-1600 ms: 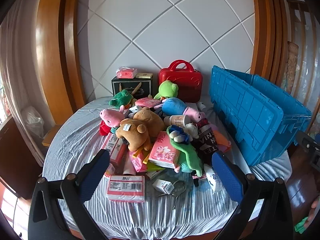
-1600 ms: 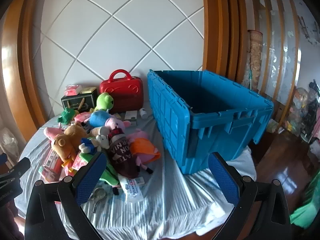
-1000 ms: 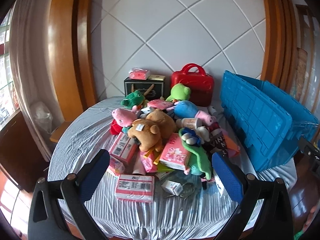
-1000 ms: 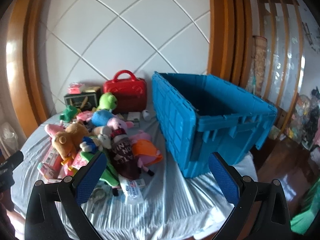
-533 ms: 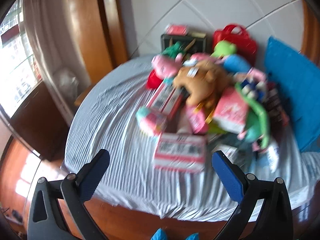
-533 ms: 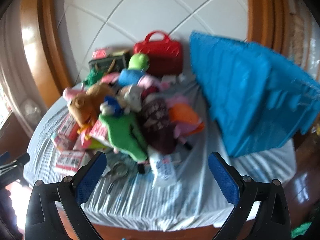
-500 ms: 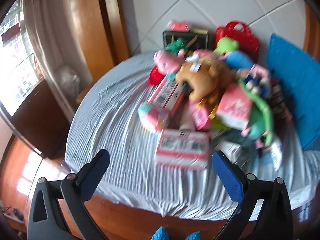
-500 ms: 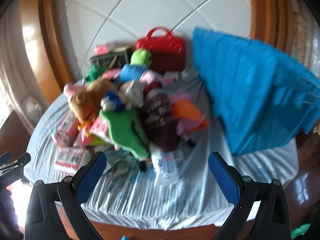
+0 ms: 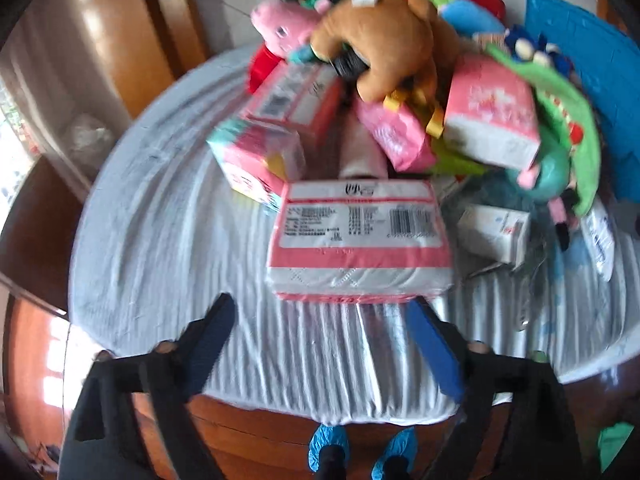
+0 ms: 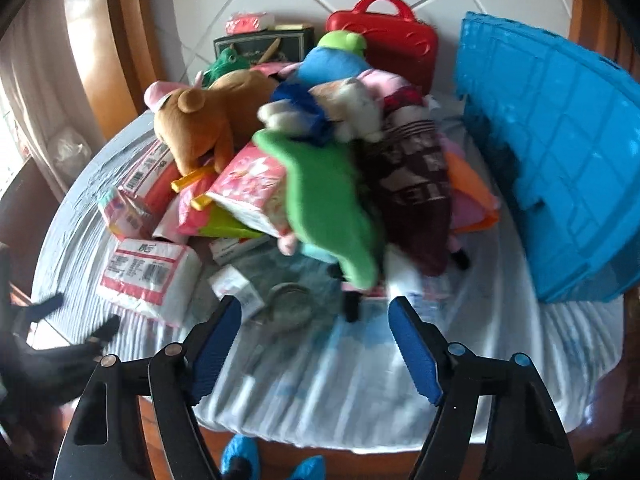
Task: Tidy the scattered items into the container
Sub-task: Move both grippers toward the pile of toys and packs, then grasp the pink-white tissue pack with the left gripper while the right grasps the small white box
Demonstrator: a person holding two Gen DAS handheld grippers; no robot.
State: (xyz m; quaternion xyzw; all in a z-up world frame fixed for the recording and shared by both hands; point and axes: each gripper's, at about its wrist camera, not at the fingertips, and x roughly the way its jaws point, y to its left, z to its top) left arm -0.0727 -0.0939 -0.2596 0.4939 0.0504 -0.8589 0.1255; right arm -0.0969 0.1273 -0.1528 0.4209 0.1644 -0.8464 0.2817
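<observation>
A heap of plush toys and tissue packs lies on a round table with a pale striped cloth (image 9: 168, 240). A pink-and-white tissue pack (image 9: 360, 236) sits just ahead of my left gripper (image 9: 320, 312). Its jaws are closing with nothing between them. The blue crate (image 10: 560, 160) stands at the right of the table. My right gripper (image 10: 316, 308) hangs over the cloth in front of a green plush (image 10: 332, 208) and a pair of scissors (image 10: 288, 300). Its jaws are also closing on empty air. The same tissue pack (image 10: 148, 276) lies to its left.
A brown bear plush (image 9: 384, 40) and a pink pig plush (image 9: 284, 24) top the heap. A red case (image 10: 384, 36) and a dark box (image 10: 260, 46) stand at the back by the wall. A person's feet in blue shoe covers (image 9: 328, 452) show below the table edge.
Both grippers have dropped toward the table and tipped downward, so the heap looms larger. Both pairs of jaws have narrowed from fully wide.
</observation>
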